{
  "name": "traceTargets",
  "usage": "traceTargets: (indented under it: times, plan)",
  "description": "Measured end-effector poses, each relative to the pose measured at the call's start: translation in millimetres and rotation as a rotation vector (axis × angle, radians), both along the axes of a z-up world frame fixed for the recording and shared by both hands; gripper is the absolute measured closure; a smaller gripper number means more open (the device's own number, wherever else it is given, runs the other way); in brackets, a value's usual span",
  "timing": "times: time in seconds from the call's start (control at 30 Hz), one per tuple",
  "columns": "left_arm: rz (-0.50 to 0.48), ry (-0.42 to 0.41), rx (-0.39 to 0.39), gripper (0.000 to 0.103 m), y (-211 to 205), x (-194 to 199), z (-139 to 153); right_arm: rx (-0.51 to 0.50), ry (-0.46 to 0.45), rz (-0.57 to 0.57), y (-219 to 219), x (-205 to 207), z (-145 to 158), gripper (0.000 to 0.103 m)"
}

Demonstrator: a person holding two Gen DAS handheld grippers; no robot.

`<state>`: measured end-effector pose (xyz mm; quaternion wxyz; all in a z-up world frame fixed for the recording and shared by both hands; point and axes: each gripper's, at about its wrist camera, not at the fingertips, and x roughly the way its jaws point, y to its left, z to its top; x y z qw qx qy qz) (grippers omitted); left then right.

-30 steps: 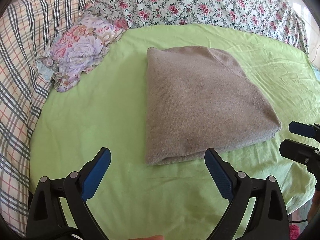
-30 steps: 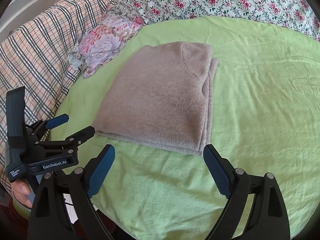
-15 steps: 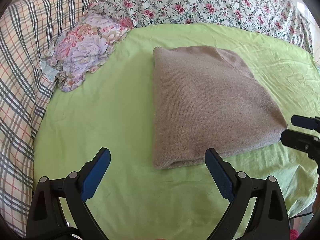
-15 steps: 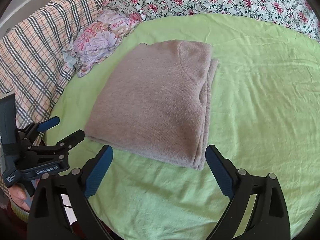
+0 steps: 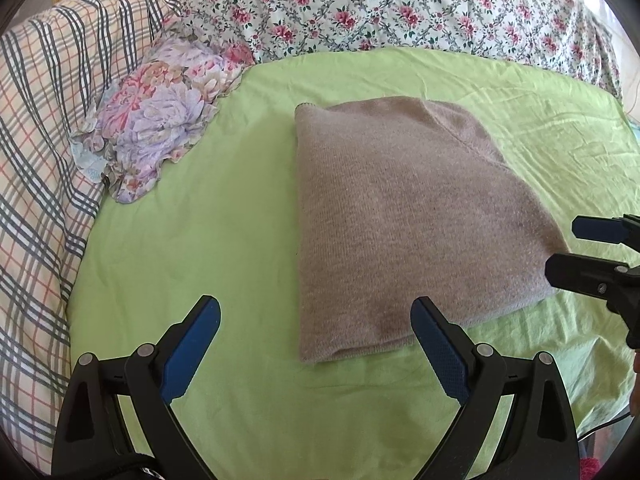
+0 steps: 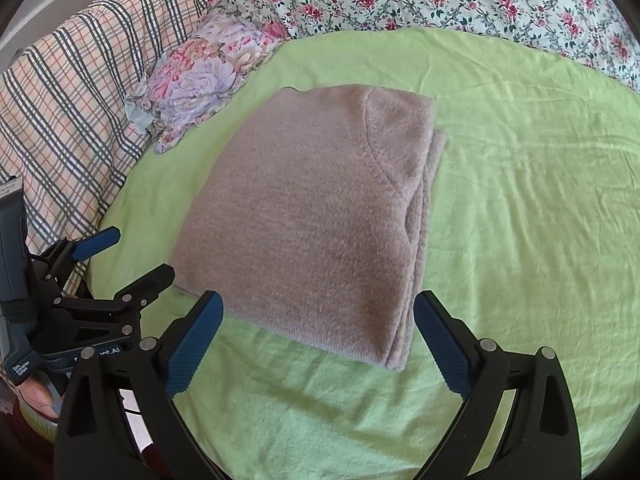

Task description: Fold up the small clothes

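The fuzzy taupe knitted sweater (image 6: 308, 224) is seen folded into a neat rectangle on the lime-green bedsheet (image 6: 520, 184). The left gripper (image 5: 316, 340) and right gripper (image 6: 320, 334), whose jaws have just been widening, are held agape and empty beside the sweater's near edge. Little folding appears left.

The green sheet (image 5: 224, 240) lies bare and open on all sides of the folded taupe sweater (image 5: 400, 220), the only thing on its middle. To the left, a floral cushion (image 5: 160, 120) and a plaid quilt (image 5: 44, 140) crowd the sheet's edge, and a rose-print duvet (image 5: 400, 8) closes off the far side. The near strip of sheet before both grippers is unobstructed.
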<state>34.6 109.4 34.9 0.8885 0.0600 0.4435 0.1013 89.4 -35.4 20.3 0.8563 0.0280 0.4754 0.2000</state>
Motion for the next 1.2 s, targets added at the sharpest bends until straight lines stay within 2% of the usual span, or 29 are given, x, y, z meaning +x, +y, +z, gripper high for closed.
traceTargets:
  times: [1.2]
  plan:
    - [-0.014,0.008,0.005,0.006,8,29,3,0.016,-0.004,-0.021,1,16,6,0.006]
